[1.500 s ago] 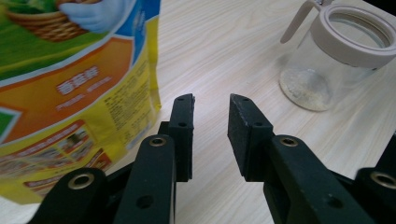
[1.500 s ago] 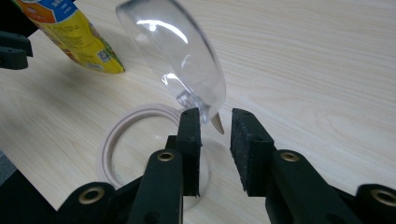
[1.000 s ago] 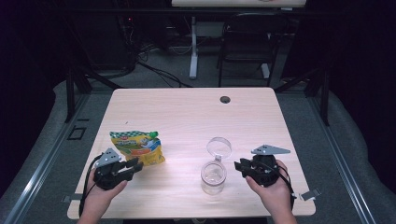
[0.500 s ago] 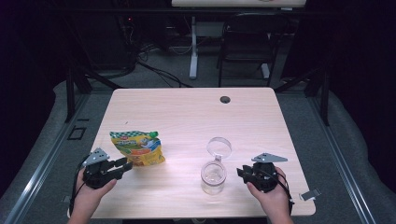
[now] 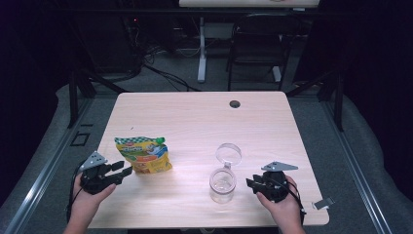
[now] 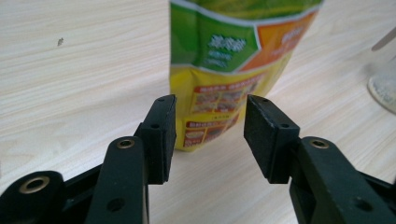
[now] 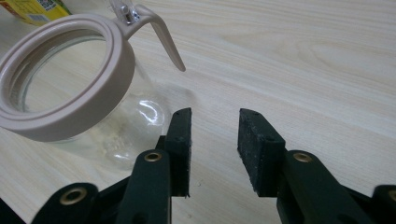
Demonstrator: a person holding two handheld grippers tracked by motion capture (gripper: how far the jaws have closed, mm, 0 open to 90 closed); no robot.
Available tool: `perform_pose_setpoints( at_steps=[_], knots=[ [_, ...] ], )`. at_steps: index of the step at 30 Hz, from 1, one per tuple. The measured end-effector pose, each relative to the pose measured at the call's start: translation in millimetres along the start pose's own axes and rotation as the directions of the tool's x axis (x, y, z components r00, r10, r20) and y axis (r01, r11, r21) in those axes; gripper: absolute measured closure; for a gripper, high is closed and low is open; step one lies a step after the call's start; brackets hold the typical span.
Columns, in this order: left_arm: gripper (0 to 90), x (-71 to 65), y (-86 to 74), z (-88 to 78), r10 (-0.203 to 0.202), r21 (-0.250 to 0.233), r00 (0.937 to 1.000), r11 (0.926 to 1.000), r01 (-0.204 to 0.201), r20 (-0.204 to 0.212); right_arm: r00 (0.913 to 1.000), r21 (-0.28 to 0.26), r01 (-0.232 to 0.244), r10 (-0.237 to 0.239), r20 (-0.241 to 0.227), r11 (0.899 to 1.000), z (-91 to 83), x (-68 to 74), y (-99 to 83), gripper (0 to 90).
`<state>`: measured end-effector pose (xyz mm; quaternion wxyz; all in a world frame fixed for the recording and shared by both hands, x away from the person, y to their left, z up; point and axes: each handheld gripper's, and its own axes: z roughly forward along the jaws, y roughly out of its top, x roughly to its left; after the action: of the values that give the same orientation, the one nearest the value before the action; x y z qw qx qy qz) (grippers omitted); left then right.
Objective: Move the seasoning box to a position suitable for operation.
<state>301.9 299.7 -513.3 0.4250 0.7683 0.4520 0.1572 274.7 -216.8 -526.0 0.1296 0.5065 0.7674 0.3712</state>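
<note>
Jar: we see a clear glass jar point(image 5: 222, 184) standing upright on the tabletop point(image 5: 195, 122), its hinged lid point(image 5: 228, 153) swung open behind it; inside we make out nothing but glass.
Pouch: a yellow-green snack pouch point(image 5: 144, 154) lies flat, sealed, its long axis running away from our left gripper.
Left gripper: the left gripper point(image 5: 117, 170) sits just short of the pouch's near end, jaws apart and just widened, nothing between them.
Right gripper: the right gripper point(image 5: 249, 183) is just beside the jar, jaws apart, just widened, empty.
</note>
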Motion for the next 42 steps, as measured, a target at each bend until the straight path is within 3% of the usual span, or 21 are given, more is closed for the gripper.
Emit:
perform_pose_setpoints(
  at_steps=[6, 16, 19, 28, 42],
  knots=[
    [49.7, 6.6, 4.9, 2.4, -0.02, -0.01, 0.9998, 0.9997, 0.02, -0.008, 1.0, 0.004, 0.002, -0.002, 0.002, 1.0, 1.0, -1.3, 0.2, 64.3],
    [44.8, 5.3, 16.1, 16.9, 0.025, 0.023, 0.9989, 0.9994, -0.026, 0.039, 0.9997, -0.007, -0.024, 0.024, 0.006, 1.0, -0.3, -4.0, -0.4, 63.9],
    [44.9, 3.1, 16.7, 19.0, 0.04, 0.032, 0.9987, 0.9987, -0.041, 0.031, 0.9999, 0.001, -0.015, 0.015, 0.004, 1.0, 2.0, -3.1, -0.3, 63.8],
    [51.6, -0.8, 15.5, 15.6, 0.036, 0.026, 0.9987, 0.999, -0.037, 0.037, 0.9997, -0.002, -0.025, 0.025, 0.005, 1.0, 2.3, -3.9, -1.1, 63.8],
    [67.6, -18.4, 17.9, 14.6, 0.017, 0.04, 0.9952, 0.999, -0.021, 0.096, 0.9997, 0.0, -0.024, 0.024, 0.01, 1.0, 3.5, -4.2, -1.8, 63.8]
  ],
)
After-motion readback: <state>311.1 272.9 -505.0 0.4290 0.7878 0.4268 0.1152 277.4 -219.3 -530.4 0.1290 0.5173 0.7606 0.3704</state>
